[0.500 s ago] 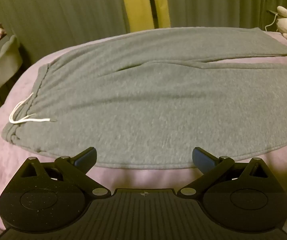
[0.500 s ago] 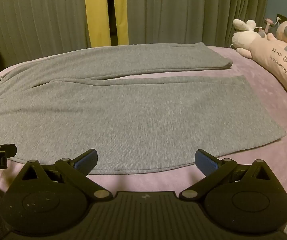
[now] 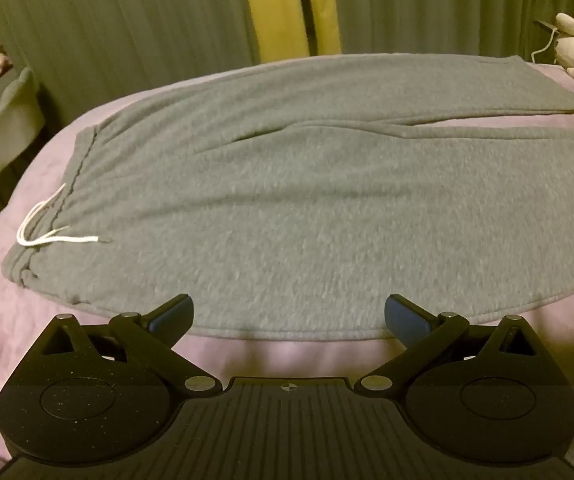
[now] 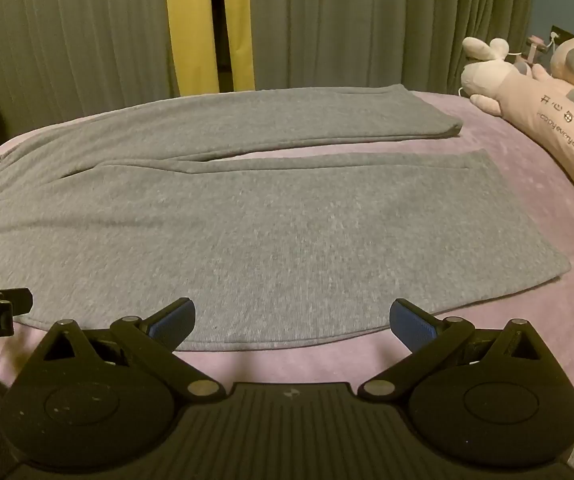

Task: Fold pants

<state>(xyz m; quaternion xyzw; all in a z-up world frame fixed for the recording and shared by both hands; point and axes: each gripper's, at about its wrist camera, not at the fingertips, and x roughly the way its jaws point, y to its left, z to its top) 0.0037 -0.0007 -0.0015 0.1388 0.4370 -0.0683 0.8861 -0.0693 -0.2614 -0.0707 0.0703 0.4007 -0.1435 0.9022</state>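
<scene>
Left gripper [image 3: 289, 314]: fingers spread wide apart, nothing held; poised over the near edge of the bed, at the pants' near hem line.
Right gripper [image 4: 291, 316]: fingers likewise wide apart and empty, at the near edge further toward the leg ends.
Change since half a second ago: almost none is seen; both grippers remain in place and the pants lie as before.
Grey sweatpants [image 3: 307, 200]: spread flat on the pink bedspread [image 3: 19, 320], waistband toward the left edge, legs running toward the right edge, the far leg along the far edge.
Left view only: white drawstring [image 3: 53, 232] lying on the waistband.
Right view only: both leg cuffs, and plush toys [image 4: 535, 108] at the far right corner.
Beyond the bed: grey-green curtains [image 4: 347, 20] with a yellow strip.
</scene>
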